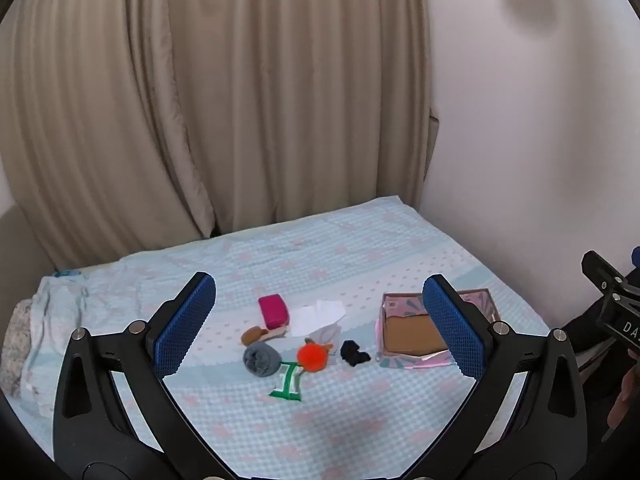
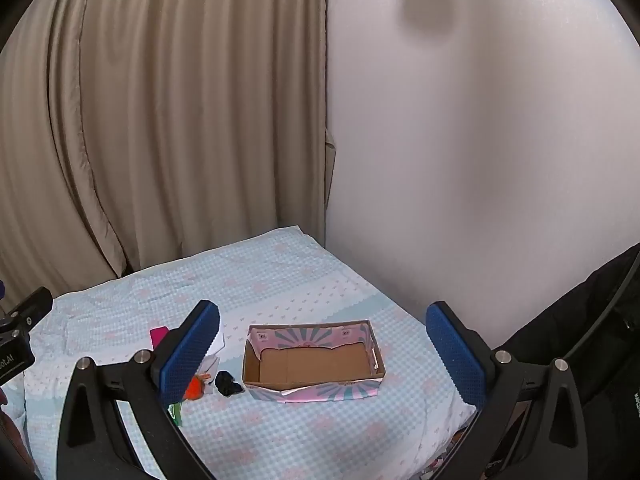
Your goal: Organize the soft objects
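both grippers, left (image 1: 320, 324) & right (image 2: 322, 354), jaws apart, empty. orange pom-pom (image 1: 312, 356) prob light, squashy; pinch across its middle, then to box (image 2: 372, 338).

Lighting is soft, even and moderately dim. A blurred shadow marks the wall (image 2: 480, 120). Fisheye distortion bows the curtain (image 1: 200, 100); corners are vignetted black. Focus is slightly soft.

Soft items (image 1: 308, 356) clustered on bed, box (image 2: 316, 364) beside
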### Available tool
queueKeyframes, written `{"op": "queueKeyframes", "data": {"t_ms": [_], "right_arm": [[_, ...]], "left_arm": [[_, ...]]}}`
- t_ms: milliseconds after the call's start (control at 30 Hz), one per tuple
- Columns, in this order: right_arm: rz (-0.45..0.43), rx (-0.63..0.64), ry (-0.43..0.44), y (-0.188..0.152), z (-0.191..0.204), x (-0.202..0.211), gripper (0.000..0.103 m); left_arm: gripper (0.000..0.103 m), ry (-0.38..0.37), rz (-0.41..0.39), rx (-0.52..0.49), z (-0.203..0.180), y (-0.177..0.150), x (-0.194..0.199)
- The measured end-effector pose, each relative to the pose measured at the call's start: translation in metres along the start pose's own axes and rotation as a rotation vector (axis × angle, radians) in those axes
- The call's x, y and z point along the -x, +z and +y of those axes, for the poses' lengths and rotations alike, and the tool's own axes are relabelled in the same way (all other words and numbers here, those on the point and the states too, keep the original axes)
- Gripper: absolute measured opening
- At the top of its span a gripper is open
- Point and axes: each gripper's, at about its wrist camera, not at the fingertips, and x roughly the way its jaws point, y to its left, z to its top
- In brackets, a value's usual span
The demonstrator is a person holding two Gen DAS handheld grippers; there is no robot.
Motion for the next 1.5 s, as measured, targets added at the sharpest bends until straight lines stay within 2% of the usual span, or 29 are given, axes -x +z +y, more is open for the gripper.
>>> {"op": "queueKeyframes", "data": {"t_ms": [267,833,1500], "right_arm": [[-0.003,-0.003,-0.009,0.007,-0.002,-0.008,0.103],[-0.009,-0.029,-0.008,-0.007,-0.002,-0.009,0.103],[-0.012,-0.029,-0.014,-0.005,0.002,-0.008,0.103]], "left_arm": [[0.103,-0.004,-0.014,-0.006,-0.004,0.003,0.002],[0.103,0.01,-0.022,-0.02,0.0,0.001,0.002],[0.103,0.011,-0.026,-0.02,0.002,0.001,0.003]]}}
